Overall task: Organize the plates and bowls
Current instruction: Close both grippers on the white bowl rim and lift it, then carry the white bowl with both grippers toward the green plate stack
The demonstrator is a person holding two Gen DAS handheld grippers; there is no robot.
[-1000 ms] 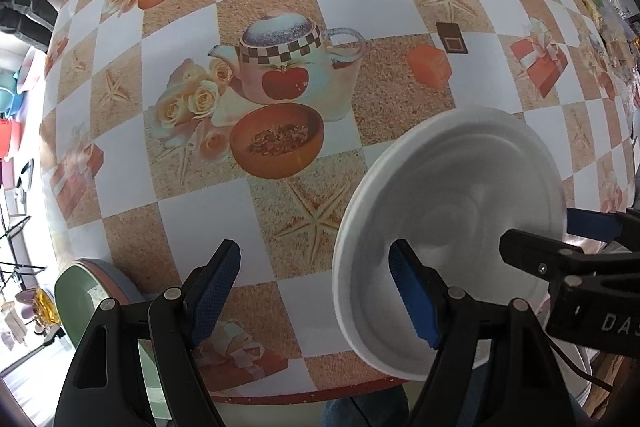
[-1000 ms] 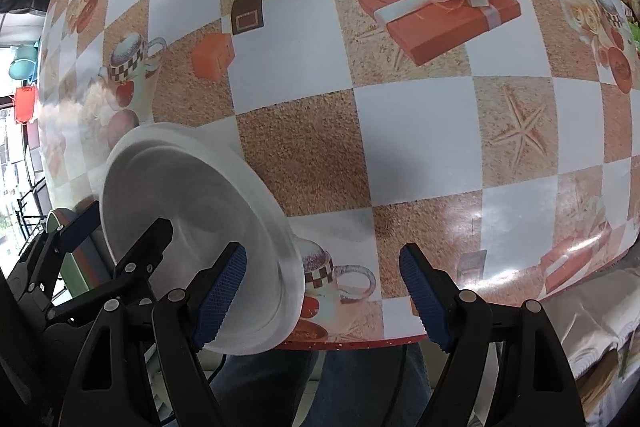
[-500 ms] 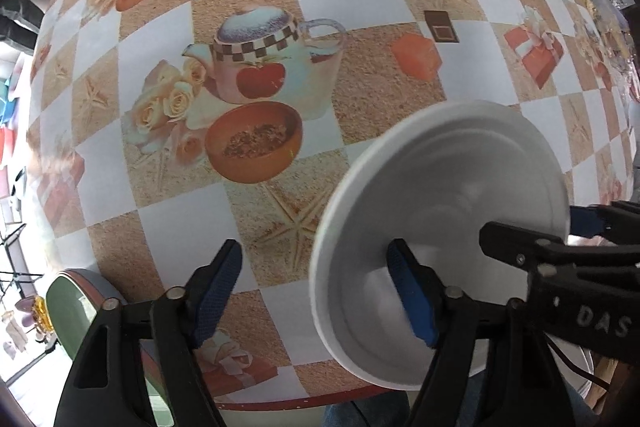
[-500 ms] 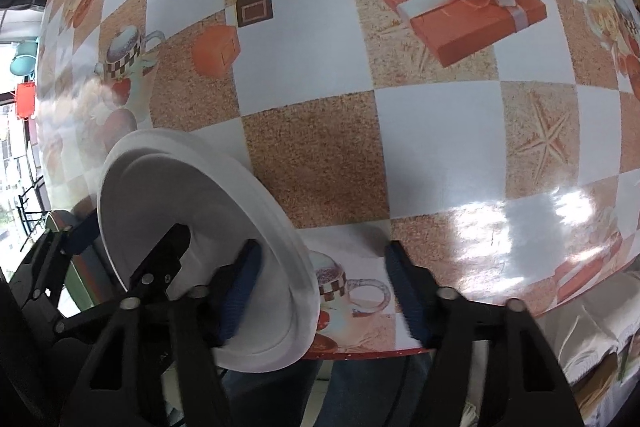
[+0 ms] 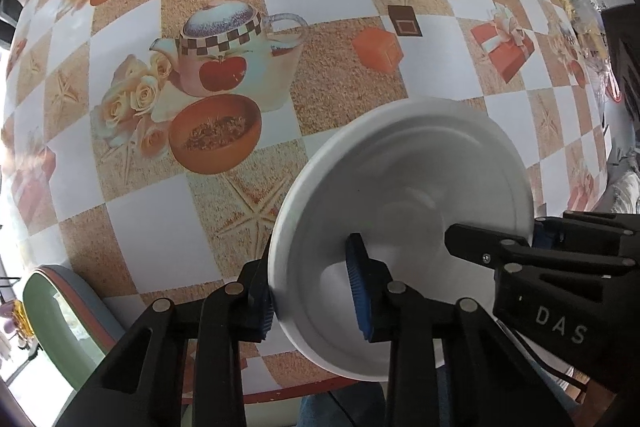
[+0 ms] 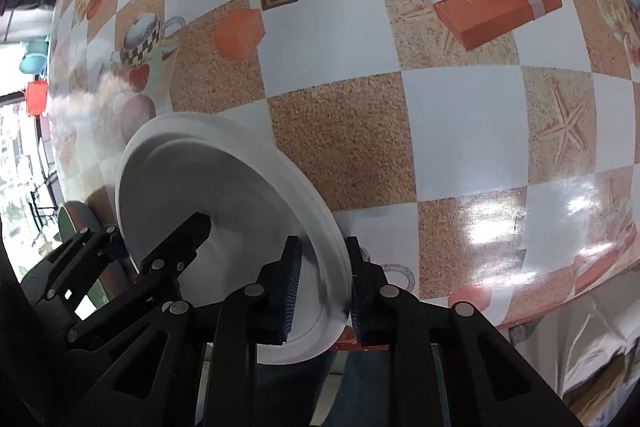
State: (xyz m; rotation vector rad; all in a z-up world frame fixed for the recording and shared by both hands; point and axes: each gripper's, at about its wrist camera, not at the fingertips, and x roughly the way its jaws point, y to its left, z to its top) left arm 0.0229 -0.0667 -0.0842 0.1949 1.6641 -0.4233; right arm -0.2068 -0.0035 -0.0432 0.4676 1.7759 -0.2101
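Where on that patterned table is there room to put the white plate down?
Both tongs, left and right, grip the white plate at the near table edge. Beyond it the tablecloth shows only printed pictures, so that stretch looks free. Crowded spots: the green plates at the near-left edge and clutter far right.

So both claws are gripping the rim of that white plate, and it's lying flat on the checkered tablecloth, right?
Not flat. Both the left claw and the right claw do clamp the white plate by its rim, but it is held tilted up off the checkered tablecloth, as the right wrist view shows best.
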